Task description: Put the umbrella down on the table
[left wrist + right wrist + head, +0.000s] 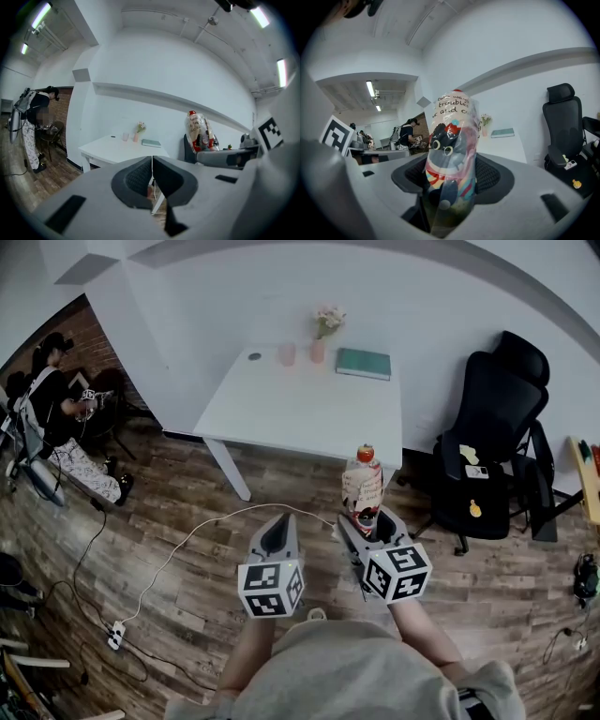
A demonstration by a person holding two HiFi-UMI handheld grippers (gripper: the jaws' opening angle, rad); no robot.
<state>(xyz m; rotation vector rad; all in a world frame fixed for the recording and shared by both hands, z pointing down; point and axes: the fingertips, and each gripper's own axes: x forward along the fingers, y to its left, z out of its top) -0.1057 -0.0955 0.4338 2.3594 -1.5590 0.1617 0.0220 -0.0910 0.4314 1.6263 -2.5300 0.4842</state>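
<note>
you're in an office: white table (300, 409), black swivel chair (497, 418), wood-look floor (187, 512), strip lights (40, 16) overhead, a person (52, 395) seated at the side

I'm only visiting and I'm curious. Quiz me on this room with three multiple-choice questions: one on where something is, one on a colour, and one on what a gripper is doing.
1. Where does the green book lie?
A on the white table; B on a shelf; C in a drawer.
2. What colour is the office chair?
A red; B black; C white.
3. What is the right gripper doing?
A hanging open; B resting on the table; C clamping the umbrella upright.

Answers:
1. A, it sits at the tabletop's far edge by the wall.
2. B, its seat and back are black.
3. C, its jaws press the umbrella's sides.
</note>
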